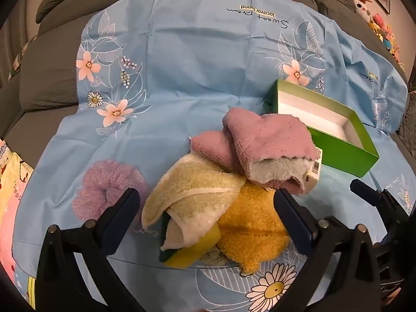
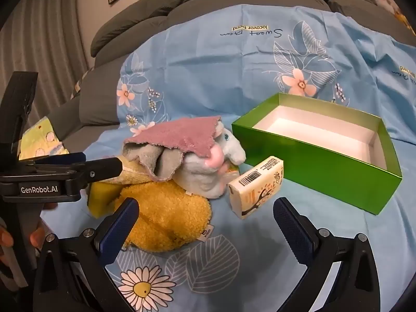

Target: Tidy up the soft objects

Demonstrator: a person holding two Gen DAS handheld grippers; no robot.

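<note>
Here both grippers' fingers gape wide, empty: left gripper [image 1: 205,202] over the cream towel [image 1: 187,195], right gripper [image 2: 205,213] beside the tissue pack [image 2: 256,186].

Heaped cloths [image 2: 179,137] and plush [image 2: 166,215] beside green box [image 2: 312,166] (open).

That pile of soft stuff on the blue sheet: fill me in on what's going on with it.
A person holds two grippers over a heap of soft things on the blue floral sheet. Both the left gripper and right gripper are open and hold nothing. The heap has a pink cloth draped over a plush toy, a cream towel, a yellow sponge and a fuzzy yellow pouch. A tissue pack lies beside it. The green box is empty.
</note>
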